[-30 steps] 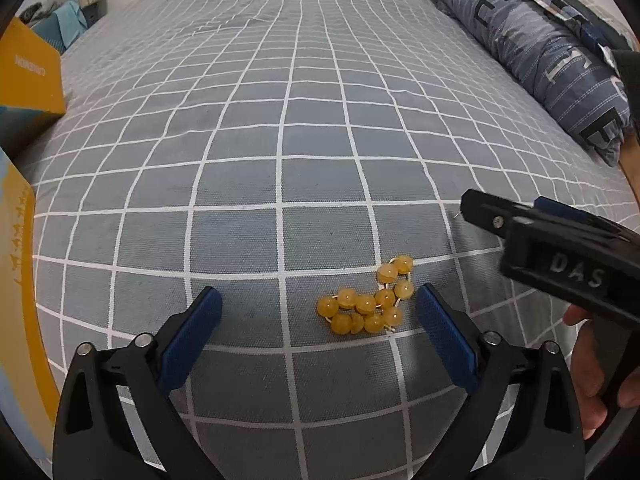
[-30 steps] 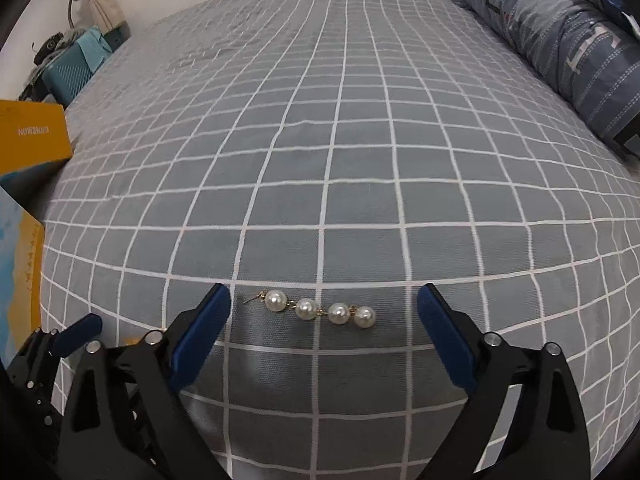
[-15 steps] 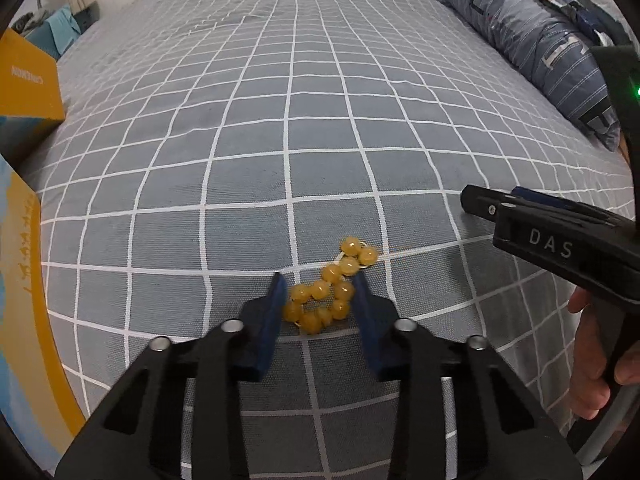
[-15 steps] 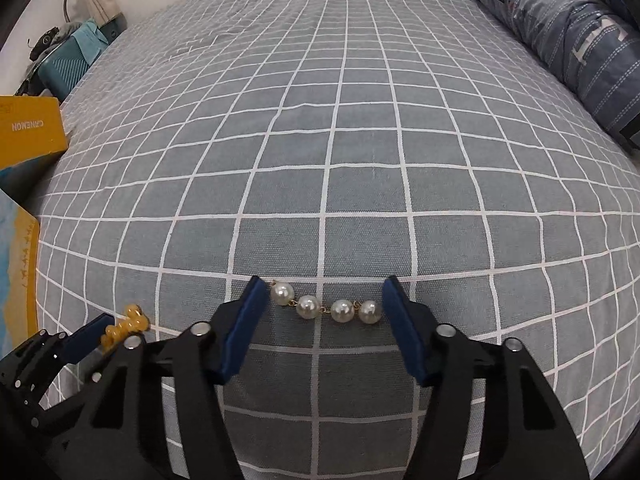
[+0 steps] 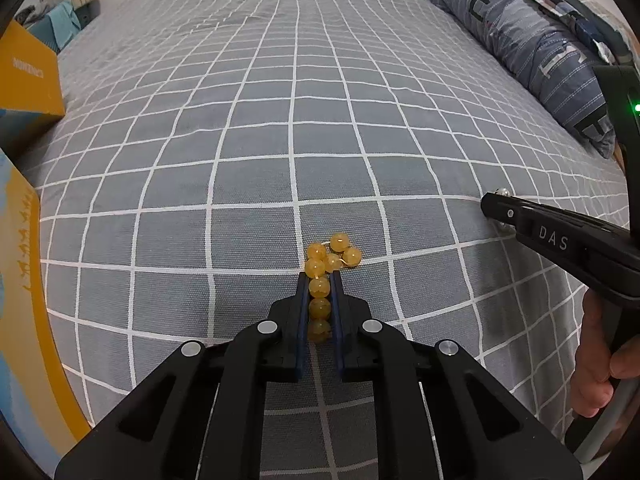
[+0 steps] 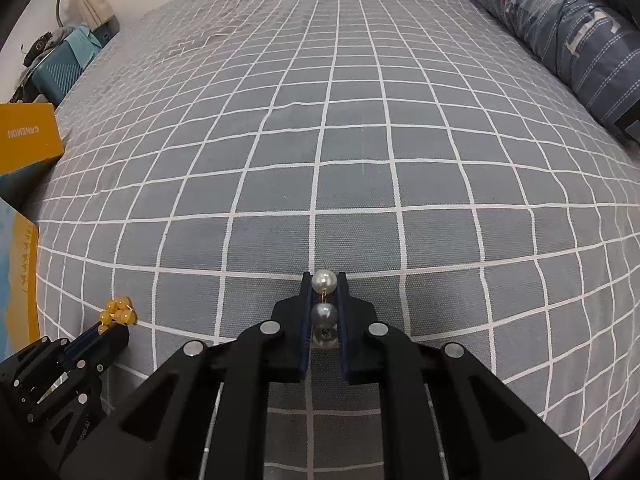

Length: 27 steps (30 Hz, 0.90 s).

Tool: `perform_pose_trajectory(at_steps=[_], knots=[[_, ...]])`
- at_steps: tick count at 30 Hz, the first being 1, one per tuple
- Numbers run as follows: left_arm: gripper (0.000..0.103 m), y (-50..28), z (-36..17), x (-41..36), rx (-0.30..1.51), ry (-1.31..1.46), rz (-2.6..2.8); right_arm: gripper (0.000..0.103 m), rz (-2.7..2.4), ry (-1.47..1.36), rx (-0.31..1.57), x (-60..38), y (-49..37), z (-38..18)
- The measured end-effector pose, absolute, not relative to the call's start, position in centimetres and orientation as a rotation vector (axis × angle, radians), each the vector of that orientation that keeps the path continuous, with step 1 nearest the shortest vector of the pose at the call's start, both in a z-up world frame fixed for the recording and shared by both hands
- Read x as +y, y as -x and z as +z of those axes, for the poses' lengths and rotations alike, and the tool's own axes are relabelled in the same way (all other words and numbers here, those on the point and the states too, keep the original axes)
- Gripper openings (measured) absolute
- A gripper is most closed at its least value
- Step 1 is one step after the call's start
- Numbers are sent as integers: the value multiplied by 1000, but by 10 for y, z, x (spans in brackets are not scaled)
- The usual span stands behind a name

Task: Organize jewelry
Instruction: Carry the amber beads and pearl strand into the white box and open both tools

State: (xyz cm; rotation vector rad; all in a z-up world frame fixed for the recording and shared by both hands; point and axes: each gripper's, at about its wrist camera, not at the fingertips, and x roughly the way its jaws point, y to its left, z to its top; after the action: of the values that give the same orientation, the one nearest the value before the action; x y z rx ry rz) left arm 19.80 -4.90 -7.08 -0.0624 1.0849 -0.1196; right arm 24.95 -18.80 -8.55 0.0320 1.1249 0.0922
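Both grippers point down at the bed. The left gripper has just closed its jaws, and they now pinch the amber beads low in the frame, several beads bunched past the tips. The right gripper has likewise just clamped on the pearl strand, pearls lined up between the pads.

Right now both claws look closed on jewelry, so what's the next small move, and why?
Probably lift both straight up a little. The left claw pinches the yellow bead string and the right claw pinches the pearl strand, both lying on the bedsheet.
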Motion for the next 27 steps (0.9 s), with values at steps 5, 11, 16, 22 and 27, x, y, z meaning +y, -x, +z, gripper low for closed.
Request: perform_pose_trajectory(at_steps=[5,11,16,22,27], knots=[[9,-195,-63,-48,1067,63,-122,10,92,-33,1111,-189,-246,-80],[9,-190,-49,-45,1032,62,-116,10,98,-35,1076,-186,-239,-65],[9,-182,-35,-39,999,67,-112,10,98,-29,1037,-182,-230,-48],[9,-167,-11,-26,949,79,-111,10,106,-23,974,-170,-213,-20],[9,-152,13,-12,895,86,-99,10,122,-22,912,-158,-194,4]])
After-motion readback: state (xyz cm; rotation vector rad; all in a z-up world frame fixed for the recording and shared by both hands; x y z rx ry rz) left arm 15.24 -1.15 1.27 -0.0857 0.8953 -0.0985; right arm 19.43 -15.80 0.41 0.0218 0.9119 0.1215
